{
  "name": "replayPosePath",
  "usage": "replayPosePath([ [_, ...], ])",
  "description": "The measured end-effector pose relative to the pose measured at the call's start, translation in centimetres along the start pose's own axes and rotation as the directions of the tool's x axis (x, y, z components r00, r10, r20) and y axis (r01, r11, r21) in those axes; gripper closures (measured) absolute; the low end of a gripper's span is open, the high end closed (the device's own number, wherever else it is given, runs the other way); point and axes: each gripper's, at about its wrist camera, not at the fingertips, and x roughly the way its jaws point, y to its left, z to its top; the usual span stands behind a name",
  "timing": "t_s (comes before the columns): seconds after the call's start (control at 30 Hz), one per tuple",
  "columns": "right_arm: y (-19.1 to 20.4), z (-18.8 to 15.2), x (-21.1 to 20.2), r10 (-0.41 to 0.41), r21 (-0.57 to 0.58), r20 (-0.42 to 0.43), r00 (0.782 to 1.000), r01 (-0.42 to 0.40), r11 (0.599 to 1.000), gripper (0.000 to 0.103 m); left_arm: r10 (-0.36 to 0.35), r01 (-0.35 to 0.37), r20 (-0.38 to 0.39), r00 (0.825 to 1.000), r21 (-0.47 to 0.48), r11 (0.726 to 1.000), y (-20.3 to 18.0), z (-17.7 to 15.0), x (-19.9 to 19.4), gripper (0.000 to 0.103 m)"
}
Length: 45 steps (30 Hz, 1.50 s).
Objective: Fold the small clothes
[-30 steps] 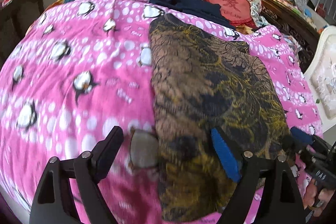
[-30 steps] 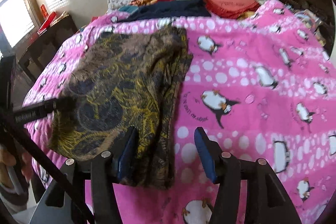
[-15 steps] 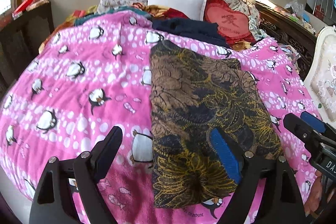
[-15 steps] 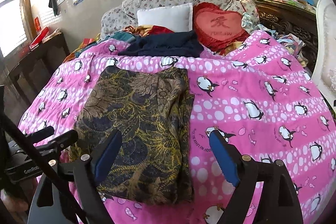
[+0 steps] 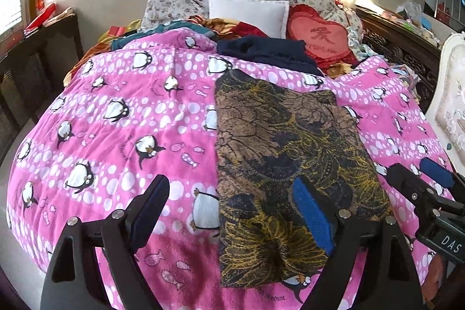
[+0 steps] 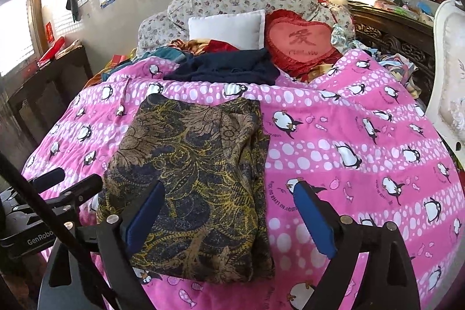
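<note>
A brown, black and gold patterned garment (image 5: 284, 164) lies folded in a long rectangle on the pink penguin blanket (image 5: 130, 118); it also shows in the right wrist view (image 6: 197, 179). My left gripper (image 5: 232, 217) is open and empty, held above the garment's near left edge. My right gripper (image 6: 229, 217) is open and empty, held above the garment's near right edge. Each gripper shows at the side of the other's view.
A dark navy garment (image 6: 226, 66) lies crumpled at the far end of the blanket. A white pillow (image 6: 226, 28) and a red heart cushion (image 6: 299, 42) lean on the floral headboard. A dark wooden table (image 5: 37, 48) stands left, a white chair (image 6: 450, 71) right.
Both grippers have opened wider and pulled back and up from the garment, so more of the bed shows. The garment lies flat where it was.
</note>
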Motion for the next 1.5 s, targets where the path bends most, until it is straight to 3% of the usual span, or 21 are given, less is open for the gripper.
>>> replayPosePath([
  [0.7, 0.8, -0.3, 0.2, -0.013, -0.011, -0.011, 1.000, 0.013, 1.000, 0.010, 0.034, -0.034, 0.031, 0.999, -0.005, 0.999, 0.3, -0.2, -1.0, 0.017],
  [1.5, 1.0, -0.2, 0.3, 0.009, -0.008, -0.022, 1.000, -0.010, 1.000, 0.010, 0.025, -0.025, 0.024, 0.999, 0.000, 1.000, 0.3, -0.1, -1.1, 0.017],
])
